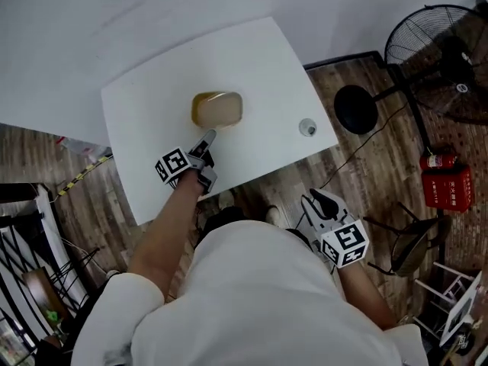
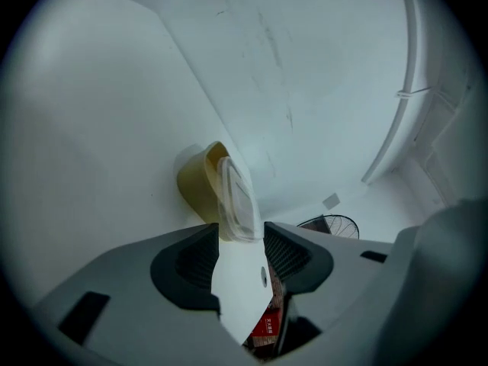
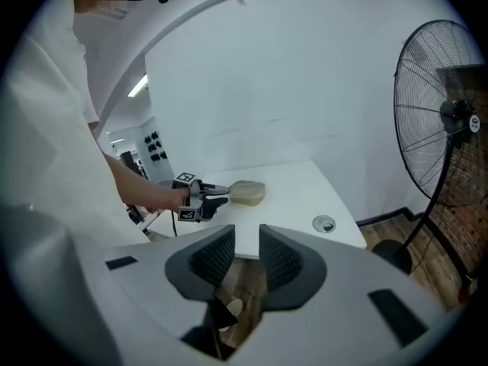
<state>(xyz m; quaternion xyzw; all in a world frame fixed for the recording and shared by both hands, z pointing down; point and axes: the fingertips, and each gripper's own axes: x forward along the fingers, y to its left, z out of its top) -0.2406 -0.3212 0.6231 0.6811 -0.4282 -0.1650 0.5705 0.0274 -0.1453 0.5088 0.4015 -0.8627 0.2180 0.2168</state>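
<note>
Head view: the person's white sleeve and torso hide the ground off the near edge of the white table (image 1: 152, 105). A yellowish container (image 1: 217, 109) with a clear lid lies at the table's middle. The left gripper (image 1: 209, 137) is over the table's near half, its tips just beside the container. The right gripper (image 1: 319, 200) hangs off the table's near right corner.

Left gripper view: the picture is rolled, and the gripper's body cuts off the table's near part. The jaws stand apart with the lid's rim at their mouth; I cannot tell if they touch it.

Right gripper view: the jaws are parted by a narrow gap with nothing between them, below the table's near edge.
</note>
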